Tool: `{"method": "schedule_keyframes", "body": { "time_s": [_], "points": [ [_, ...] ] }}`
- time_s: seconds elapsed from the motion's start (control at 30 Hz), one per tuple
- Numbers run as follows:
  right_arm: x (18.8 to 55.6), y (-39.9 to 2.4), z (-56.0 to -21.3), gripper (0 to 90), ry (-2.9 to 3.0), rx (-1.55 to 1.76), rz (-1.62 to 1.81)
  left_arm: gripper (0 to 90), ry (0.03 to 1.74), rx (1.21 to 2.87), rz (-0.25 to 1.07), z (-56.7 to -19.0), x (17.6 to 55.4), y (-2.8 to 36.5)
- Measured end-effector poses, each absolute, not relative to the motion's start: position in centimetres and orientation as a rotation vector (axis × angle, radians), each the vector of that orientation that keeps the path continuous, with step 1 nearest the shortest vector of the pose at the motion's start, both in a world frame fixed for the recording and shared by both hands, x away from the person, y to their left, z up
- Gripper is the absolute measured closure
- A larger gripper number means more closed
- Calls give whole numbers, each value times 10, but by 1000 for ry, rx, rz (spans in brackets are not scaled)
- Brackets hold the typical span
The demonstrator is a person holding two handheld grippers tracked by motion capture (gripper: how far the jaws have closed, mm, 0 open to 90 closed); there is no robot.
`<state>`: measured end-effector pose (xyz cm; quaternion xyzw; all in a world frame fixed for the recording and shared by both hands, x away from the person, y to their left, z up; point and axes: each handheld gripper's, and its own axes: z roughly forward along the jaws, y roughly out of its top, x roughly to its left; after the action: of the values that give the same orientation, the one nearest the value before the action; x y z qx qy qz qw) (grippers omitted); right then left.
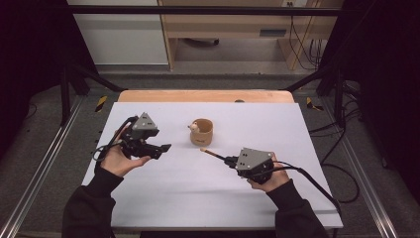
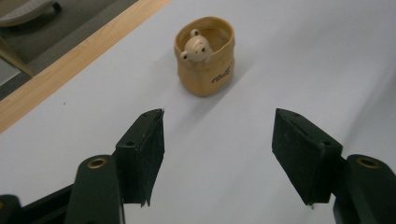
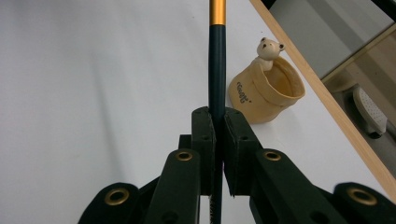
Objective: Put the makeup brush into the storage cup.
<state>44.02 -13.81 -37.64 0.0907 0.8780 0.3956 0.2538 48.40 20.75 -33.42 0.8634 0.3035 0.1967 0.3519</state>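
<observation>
white table: right gripper holds pen pointing toward cup.

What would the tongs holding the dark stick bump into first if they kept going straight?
Probably nothing: the right tongs, shut on the dark stick, point past the bear cup, which sits just beside that line. Bare white table lies ahead, though depth is unclear.
</observation>
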Motion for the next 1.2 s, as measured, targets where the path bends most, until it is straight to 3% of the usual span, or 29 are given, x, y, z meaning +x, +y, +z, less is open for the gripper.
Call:
{"method": "schedule_keyframes", "body": {
  "time_s": [0.3,0.5,1.2],
  "points": [
    [448,-142,-373,840,2315,369,1231,290,950,2053,567,-373,468,239],
    [453,-142,-370,840,2233,453,1344,278,1013,2035,589,-390,464,247],
    [483,-130,-372,841,1988,777,1623,250,1131,1943,642,-408,461,262]
  ]
}}
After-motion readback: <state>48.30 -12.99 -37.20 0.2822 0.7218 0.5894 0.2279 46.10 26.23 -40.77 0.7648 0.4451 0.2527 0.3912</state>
